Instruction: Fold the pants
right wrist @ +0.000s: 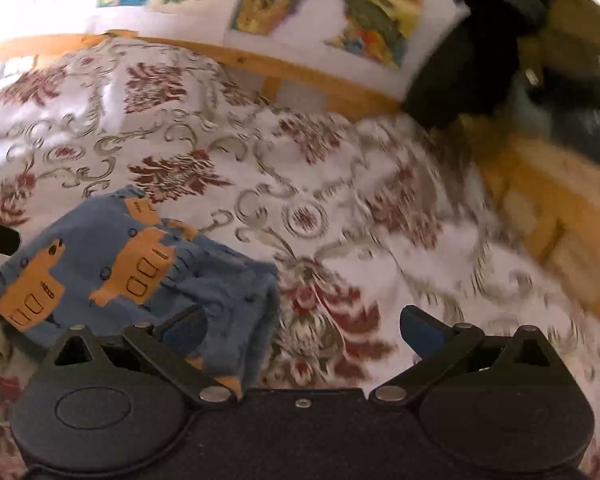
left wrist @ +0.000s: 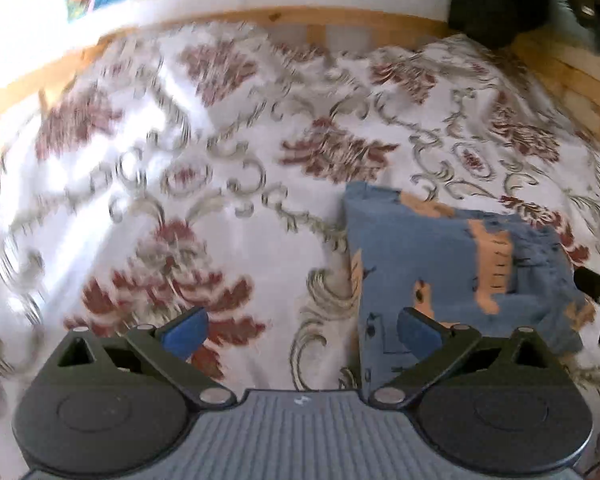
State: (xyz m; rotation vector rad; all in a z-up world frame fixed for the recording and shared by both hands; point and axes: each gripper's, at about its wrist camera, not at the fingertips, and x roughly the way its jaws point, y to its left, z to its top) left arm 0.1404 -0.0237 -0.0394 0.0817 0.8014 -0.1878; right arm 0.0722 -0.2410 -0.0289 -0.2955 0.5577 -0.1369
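**Folded pants lie between two open, empty grippers**

Left wrist view: the left gripper [left wrist: 302, 330] has its jaws spread wide with nothing between them; only the flowered bedspread [left wrist: 228, 184] shows through the gap. The pants [left wrist: 452, 268], blue with orange patches, lie on the bedspread ahead and to the right of this gripper as a compact, roughly rectangular bundle. Their near left edge runs just by the right blue fingertip [left wrist: 418, 330], which overlaps the cloth in the picture; whether it touches cannot be told. The bundle's long side seems to run away from the camera, slanting slightly right. A dark piece of the other tool [left wrist: 598, 300] peeks in at the pants' far right edge. A wooden bed frame [left wrist: 340, 20] borders the bedspread behind.

Right wrist view: the right gripper [right wrist: 302, 330] is likewise wide open and holds nothing. Here the pants [right wrist: 112, 264] lie ahead and to the left, their near corner partly hidden behind the left fingertip [right wrist: 186, 330]. The picture is smeared toward the right, so fine detail is lost.

Judging by the tidy bundle, the folding looks nearly or wholly finished. Both grippers flank the pants closely, one on each side; any further fold or pressing would mean each moving inward toward the cloth.
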